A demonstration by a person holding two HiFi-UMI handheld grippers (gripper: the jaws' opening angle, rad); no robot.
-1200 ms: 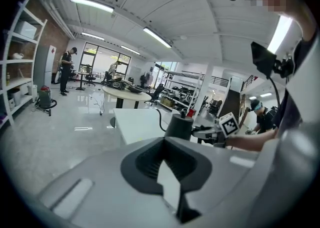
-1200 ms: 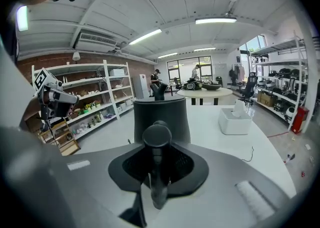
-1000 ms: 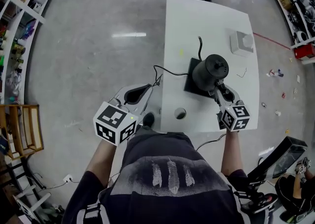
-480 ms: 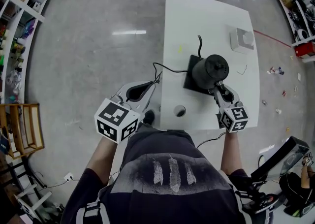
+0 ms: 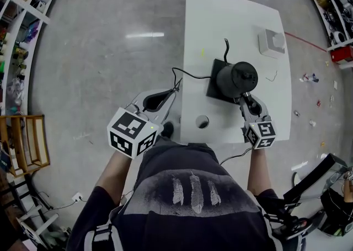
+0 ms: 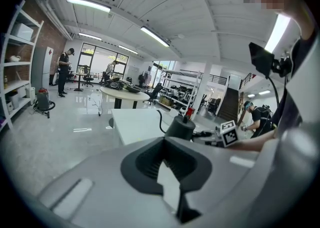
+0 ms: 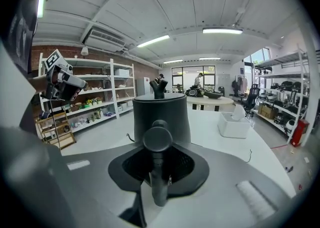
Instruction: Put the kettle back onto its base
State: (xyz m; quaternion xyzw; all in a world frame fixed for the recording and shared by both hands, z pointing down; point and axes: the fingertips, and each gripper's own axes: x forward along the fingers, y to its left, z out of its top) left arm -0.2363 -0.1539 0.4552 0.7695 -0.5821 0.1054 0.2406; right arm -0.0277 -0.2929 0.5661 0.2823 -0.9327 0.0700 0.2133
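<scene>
The black kettle stands over its black square base near the middle of the white table; I cannot tell whether it rests fully on the base. My right gripper comes from the near side and is shut on the kettle's handle, with the kettle body right ahead of the jaws. My left gripper hangs in the air off the table's left edge, shut and holding nothing. From the left gripper view the kettle is some way off to the right.
A black cord runs from the base off the table's left edge. A white box sits at the far right of the table, and a round hole lies near its front edge. A wooden crate and shelves stand at the left.
</scene>
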